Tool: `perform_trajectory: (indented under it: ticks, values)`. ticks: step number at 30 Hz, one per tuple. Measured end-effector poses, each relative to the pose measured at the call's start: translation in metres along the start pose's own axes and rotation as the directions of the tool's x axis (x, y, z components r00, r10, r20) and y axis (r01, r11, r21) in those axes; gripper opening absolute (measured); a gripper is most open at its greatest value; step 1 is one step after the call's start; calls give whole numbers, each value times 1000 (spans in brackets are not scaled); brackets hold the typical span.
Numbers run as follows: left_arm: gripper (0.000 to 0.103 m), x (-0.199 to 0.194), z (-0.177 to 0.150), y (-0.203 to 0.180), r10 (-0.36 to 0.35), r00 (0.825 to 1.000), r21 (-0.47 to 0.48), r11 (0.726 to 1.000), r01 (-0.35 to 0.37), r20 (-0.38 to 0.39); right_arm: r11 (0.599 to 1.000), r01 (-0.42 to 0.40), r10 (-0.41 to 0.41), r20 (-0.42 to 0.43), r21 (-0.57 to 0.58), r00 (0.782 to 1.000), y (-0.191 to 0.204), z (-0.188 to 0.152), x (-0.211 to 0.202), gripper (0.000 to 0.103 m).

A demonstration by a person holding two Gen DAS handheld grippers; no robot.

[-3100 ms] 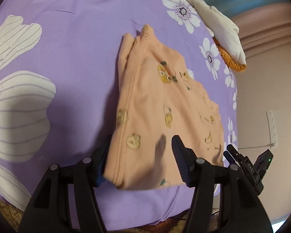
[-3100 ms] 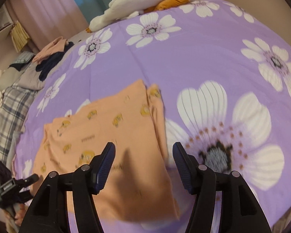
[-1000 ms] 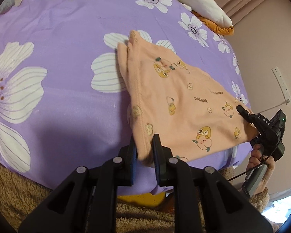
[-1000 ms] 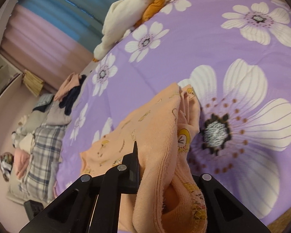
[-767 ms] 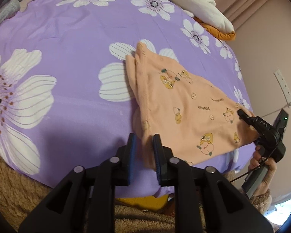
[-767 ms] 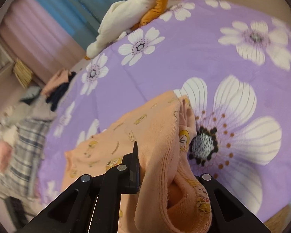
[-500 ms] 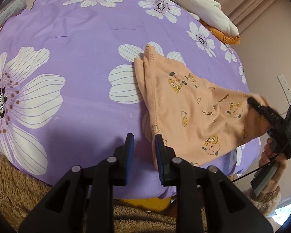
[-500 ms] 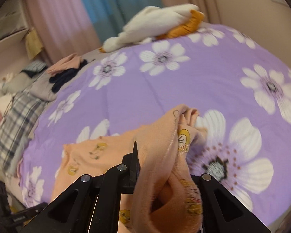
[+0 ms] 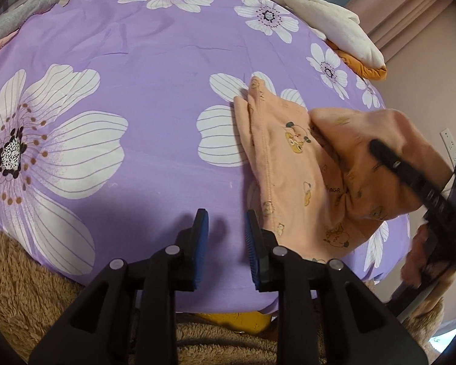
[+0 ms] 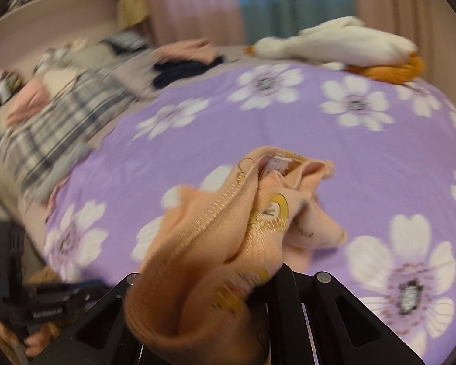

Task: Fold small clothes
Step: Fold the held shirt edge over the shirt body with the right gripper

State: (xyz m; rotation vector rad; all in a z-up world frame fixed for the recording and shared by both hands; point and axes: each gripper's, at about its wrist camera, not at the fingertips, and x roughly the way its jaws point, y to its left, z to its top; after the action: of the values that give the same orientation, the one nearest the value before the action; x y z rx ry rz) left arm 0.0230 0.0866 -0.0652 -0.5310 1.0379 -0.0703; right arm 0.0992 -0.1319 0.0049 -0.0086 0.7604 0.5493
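left hand-held gripper [image 9: 227, 234] opening, empty | right hand-held gripper [image 10: 228, 286] pinching soft peach garment [image 10: 228, 237]

The purple flowered bedspread [image 9: 155, 60] lies bare across its middle and its left half, wide room to pass. Toward the bed's right edge the peach garment [image 9: 288, 176] takes up the cloth, one part lifted and bunched in the right gripper [image 9: 380, 152], which blocks that side. The left gripper [image 9: 226, 234] stands at the near edge just left of the garment, jaws opening with nothing between them. At the far right corner a white and orange plush [image 9: 334, 21] lies; clothes [image 10: 76, 91] crowd the far left edge.
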Motion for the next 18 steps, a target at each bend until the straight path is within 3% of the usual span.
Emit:
perform_trajectory:
  ticks: [6, 8, 13, 14, 16, 18]
  values:
    - [25, 2, 1, 2, 6, 1000, -8, 1000, -6, -9, 997, -53, 46, -131, -52, 990, 25, -22, 39, 11]
    - [25, 2, 0, 3, 6, 1000, -6, 1000, -6, -12, 996, -86, 78, -178, -39, 981, 26, -28, 50, 16]
    - [27, 4, 2, 0, 6, 1000, 0, 1000, -6, -16, 993, -120, 121, -197, 19, 973, 18, -35, 52, 16]
    - [27, 4, 2, 0, 1, 1000, 1, 1000, -1, -15, 992, -128, 130, -194, 25, 972, 17, -34, 48, 18]
    - [27, 3, 3, -1, -5, 1000, 1, 1000, 5, -14, 980, -192, 199, -193, 54, 961, 14, -33, 41, 42]
    - [28, 1, 4, -3, -12, 1000, 3, 1000, 13, -9, 965, -250, 260, -178, 78, 949, 14, -33, 32, 52]
